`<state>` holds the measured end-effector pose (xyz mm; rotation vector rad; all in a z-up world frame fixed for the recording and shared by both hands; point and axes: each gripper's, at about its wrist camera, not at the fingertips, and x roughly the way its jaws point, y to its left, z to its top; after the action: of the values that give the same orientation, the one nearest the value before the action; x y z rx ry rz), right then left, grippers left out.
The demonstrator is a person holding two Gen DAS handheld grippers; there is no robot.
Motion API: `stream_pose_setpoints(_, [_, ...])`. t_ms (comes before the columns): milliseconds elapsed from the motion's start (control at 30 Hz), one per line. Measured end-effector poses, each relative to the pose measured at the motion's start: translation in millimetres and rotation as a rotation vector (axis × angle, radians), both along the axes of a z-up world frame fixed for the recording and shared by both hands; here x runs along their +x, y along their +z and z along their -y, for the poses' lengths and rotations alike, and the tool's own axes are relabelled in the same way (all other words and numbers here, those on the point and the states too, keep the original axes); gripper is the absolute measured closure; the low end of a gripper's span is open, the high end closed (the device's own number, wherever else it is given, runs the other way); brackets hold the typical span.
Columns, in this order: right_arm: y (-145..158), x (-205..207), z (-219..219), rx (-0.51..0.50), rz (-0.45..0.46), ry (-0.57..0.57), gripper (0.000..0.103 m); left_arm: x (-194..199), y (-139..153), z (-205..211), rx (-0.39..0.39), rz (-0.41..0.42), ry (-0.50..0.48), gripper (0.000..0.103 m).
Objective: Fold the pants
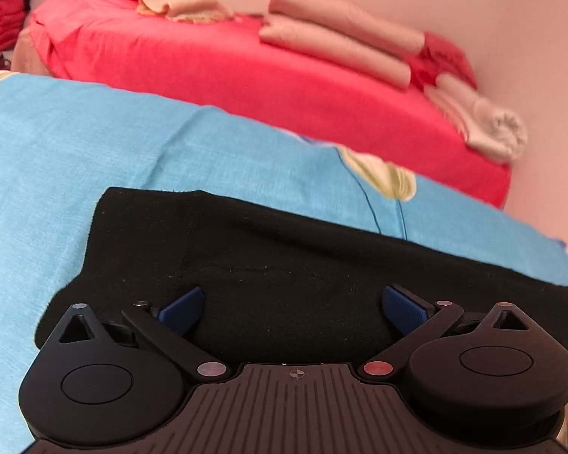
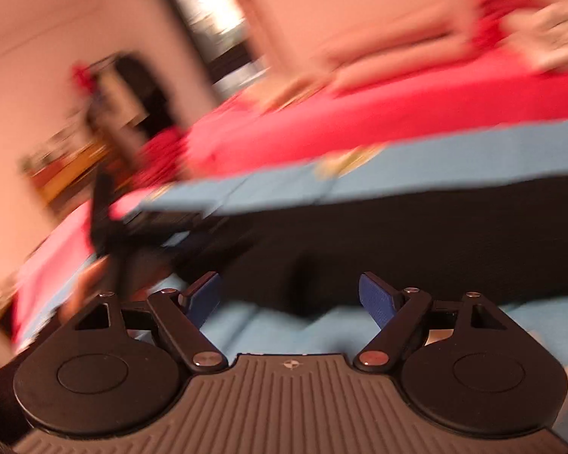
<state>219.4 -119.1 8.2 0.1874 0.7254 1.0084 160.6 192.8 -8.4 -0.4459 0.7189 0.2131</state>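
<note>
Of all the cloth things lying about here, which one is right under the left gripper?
The black pants, spread on the blue sheet, directly ahead of the open left gripper. The beige folded pieces lie farther back on the red bedcover.

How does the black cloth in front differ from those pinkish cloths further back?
The black pants lie spread flat on the blue sheet, right by the left gripper; the folded peach cloths sit stacked on the red bedspread, nowhere near it. Both are fabric lying on bedding.
</note>
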Motion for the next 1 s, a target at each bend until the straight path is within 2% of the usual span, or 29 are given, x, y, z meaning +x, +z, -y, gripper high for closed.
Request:
stream_pose_setpoints(100, [-13,6,-34,-0.037,-0.032,0.074,0.025,0,0,2,0.024,0.012,-0.008,0.000])
stream_pose_setpoints(200, [-19,27,-60,-0.063,0.004,0.050,0.027,0,-1,-1,0.018,0.029,0.002,0.000])
stream_pose_setpoints(267, [-19,43,-65,-0.020,0.041,-0.011,0.027,0,-2,-1,0.023,0.041,0.003,0.000])
stream_pose_setpoints(333, [-26,63,-60,0.095,-0.081,-0.050,0.027,0,-3,-1,0.037,0.045,-0.002,0.000])
stream_pose_setpoints(367, [-29,67,-60,0.137,-0.151,0.005,0.027,0,-3,-1,0.044,0.046,-0.001,0.000])
stream_pose_setpoints(433, [-37,62,-75,0.112,-0.258,0.264,0.022,0,-4,-2,0.055,0.046,-0.003,0.000])
stream_pose_setpoints(500, [-34,50,-74,0.069,-0.165,0.327,0.024,1,-5,-1,0.066,0.046,-0.005,0.000])
stream_pose_setpoints(567, [-33,67,-67,0.094,-0.169,0.264,0.027,2,-5,1,0.082,0.042,-0.003,0.000])
stream_pose_setpoints(600, [-35,81,-61,0.137,-0.194,0.168,0.029,2,-6,3,0.093,0.040,-0.005,0.000])
stream_pose_setpoints(633, [-40,94,-55,0.179,-0.239,0.074,0.034,2,-6,4,0.105,0.038,-0.007,0.000])
stream_pose_setpoints(667, [-48,102,-53,0.211,-0.313,0.037,0.034,2,-7,5,0.113,0.037,-0.009,0.000])
stream_pose_setpoints(700, [-51,100,-56,0.223,-0.333,0.079,0.034,2,-7,5,0.118,0.037,-0.012,0.000])
stream_pose_setpoints(733, [-50,91,-63,0.209,-0.336,0.190,0.031,2,-8,5,0.121,0.039,-0.015,0.000])
stream_pose_setpoints(767, [-53,79,-74,0.174,-0.384,0.343,0.029,1,-8,5,0.122,0.040,-0.015,0.000])
stream_pose_setpoints(800, [-50,64,-78,0.125,-0.338,0.397,0.029,1,-8,4,0.119,0.041,-0.015,0.000])
stream_pose_setpoints(833, [-43,51,-78,0.072,-0.213,0.402,0.031,1,-8,4,0.117,0.042,-0.012,0.000])
stream_pose_setpoints(867, [-38,50,-75,0.054,-0.152,0.385,0.031,1,-8,4,0.119,0.042,-0.012,0.000])
stream_pose_setpoints(900, [-39,58,-71,0.076,-0.169,0.328,0.029,1,-9,5,0.122,0.041,-0.012,0.000])
stream_pose_setpoints(933, [-43,72,-68,0.102,-0.224,0.227,0.041,1,-9,5,0.126,0.041,-0.013,0.000])
stream_pose_setpoints(967, [-50,81,-64,0.122,-0.300,0.150,0.044,1,-9,5,0.129,0.041,-0.015,0.000])
stream_pose_setpoints(1000, [-52,79,-65,0.116,-0.318,0.164,0.040,1,-9,5,0.129,0.042,-0.017,0.000])
